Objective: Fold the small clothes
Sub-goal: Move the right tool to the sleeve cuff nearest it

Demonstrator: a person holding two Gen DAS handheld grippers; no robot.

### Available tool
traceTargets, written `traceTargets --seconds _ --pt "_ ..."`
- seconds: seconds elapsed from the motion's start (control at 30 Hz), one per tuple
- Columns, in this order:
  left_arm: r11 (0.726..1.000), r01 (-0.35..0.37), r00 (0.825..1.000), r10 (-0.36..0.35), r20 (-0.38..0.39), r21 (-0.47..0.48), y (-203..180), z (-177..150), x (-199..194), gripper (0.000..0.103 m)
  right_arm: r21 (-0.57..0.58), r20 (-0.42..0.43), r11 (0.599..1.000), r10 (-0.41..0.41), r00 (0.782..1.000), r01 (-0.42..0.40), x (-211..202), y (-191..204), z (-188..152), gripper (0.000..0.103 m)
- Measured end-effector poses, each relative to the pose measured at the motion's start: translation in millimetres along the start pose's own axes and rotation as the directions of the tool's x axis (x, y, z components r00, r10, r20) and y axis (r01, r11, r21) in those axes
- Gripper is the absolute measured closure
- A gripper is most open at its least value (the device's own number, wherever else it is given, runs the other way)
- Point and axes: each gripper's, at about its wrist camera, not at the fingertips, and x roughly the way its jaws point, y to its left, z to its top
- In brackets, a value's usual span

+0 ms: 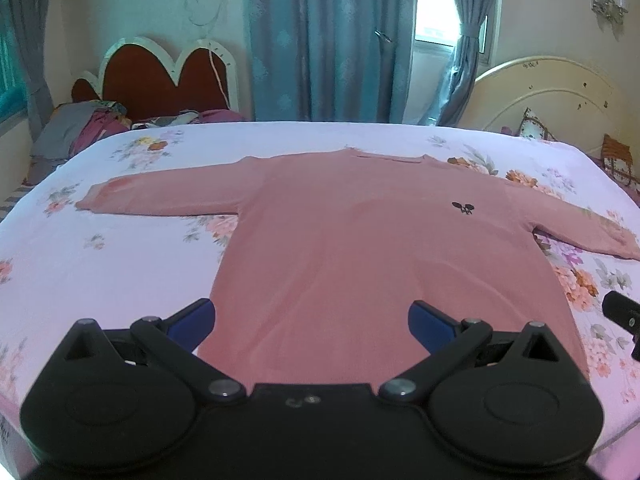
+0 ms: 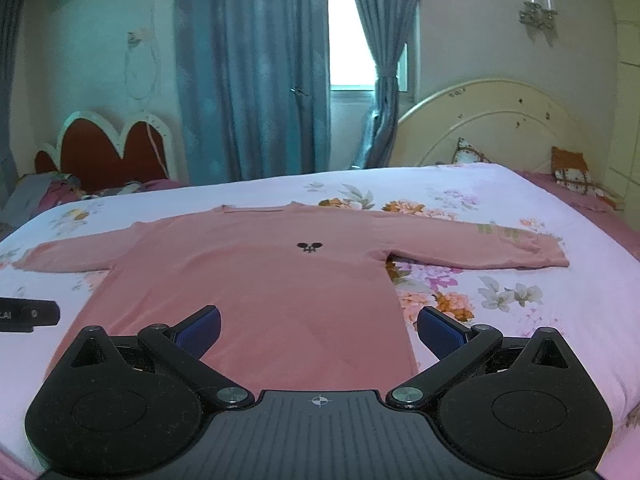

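A pink long-sleeved sweater [image 1: 360, 248] lies flat, front up, on the floral bedsheet [image 1: 120, 260], both sleeves spread sideways and a small black logo [image 1: 463, 208] on the chest. It also shows in the right wrist view [image 2: 256, 280]. My left gripper [image 1: 312, 324] is open and empty, hovering over the sweater's hem near its left side. My right gripper [image 2: 320, 330] is open and empty, over the hem near its right side. Each gripper's tip shows at the edge of the other's view [image 1: 624, 312] [image 2: 28, 314].
A cream headboard [image 2: 492, 124] with patterned pillows [image 2: 572, 172] stands at the right. A red heart-shaped headboard [image 1: 160, 76] and a heap of clothes [image 1: 80, 128] are at the back left. Blue curtains [image 1: 320, 40] hang behind.
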Motion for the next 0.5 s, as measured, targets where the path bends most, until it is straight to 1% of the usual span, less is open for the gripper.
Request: traceTargets --seconds 0.27,0.5 --pt "0.999 0.024 1.0 -0.024 -0.008 0.025 5.2 27.7 49.8 0.0 0.023 -0.015 0.999 -0.042 0.999 0.042 45.5 1.7 16.8 0.0" --pt "0.997 0.054 0.999 -0.053 -0.012 0.061 13.0 54.2 93.3 0.0 0.073 -0.028 0.995 -0.069 0.997 0.071 85.0 2.1 35.3 0.0"
